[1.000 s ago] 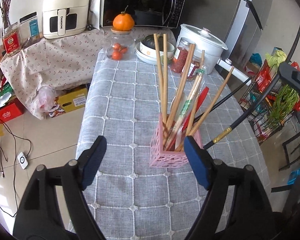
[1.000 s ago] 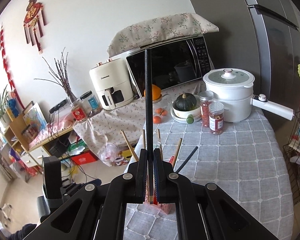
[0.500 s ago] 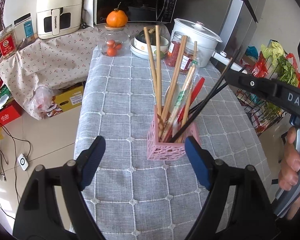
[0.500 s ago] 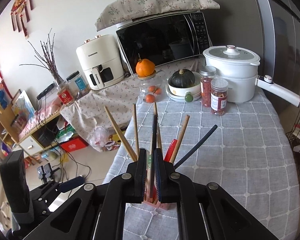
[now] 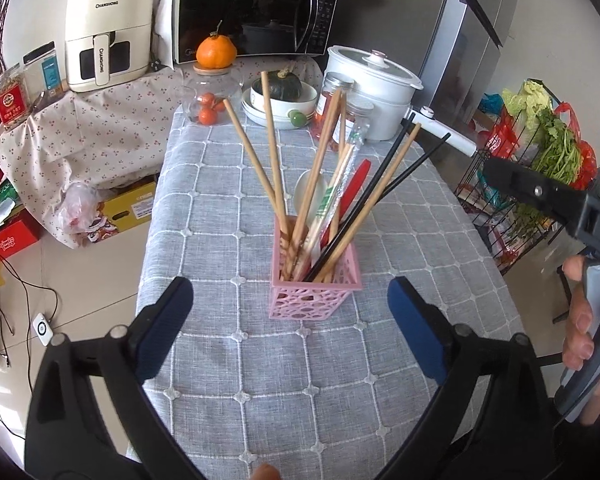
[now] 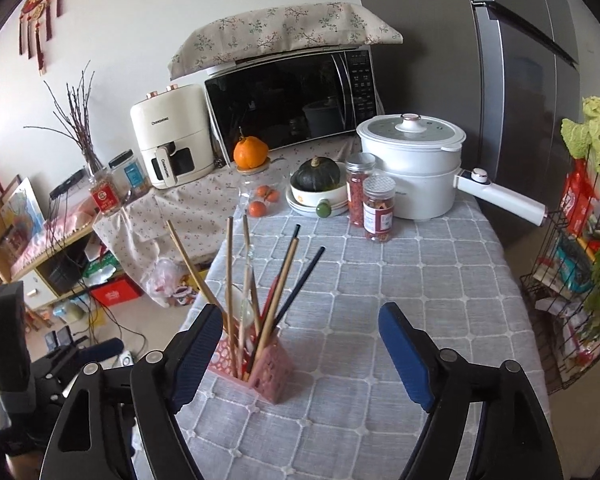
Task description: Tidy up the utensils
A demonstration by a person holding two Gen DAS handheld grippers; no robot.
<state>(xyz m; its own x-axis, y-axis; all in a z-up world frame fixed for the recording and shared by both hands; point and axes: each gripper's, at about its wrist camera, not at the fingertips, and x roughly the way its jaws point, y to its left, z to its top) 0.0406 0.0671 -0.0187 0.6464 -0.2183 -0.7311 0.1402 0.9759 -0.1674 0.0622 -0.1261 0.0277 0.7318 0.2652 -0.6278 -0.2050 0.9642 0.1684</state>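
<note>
Both tools hung wide apart and empty over the bench: the right tool (image 6: 300, 356) had its blue pads spread, with the pink holder (image 6: 260, 372) just beside its left pad, and the left tool (image 5: 290, 328) was likewise spread, facing the same pink holder (image 5: 314, 288) from the near edge of the grey checked cloth (image 5: 340, 380). Inside the holder stood the wooden chopsticks (image 5: 274, 160), a wrapped pair (image 5: 332, 192), two black chopsticks (image 5: 380, 184), a red utensil (image 5: 354, 188) and a white spoon (image 5: 310, 192), all leaning outward like a fan. No loose utensil showed on the cloth, so the sorting looked close to done. To finish well, the right tool ought to lift straight up and away, clear of the leaning tips, since a nudge could tip the light holder. The left tool could steady the holder's base if anything needed straightening. Jars (image 6: 376, 216) and the white cooker (image 6: 412, 168) stood well apart at the far end.
</note>
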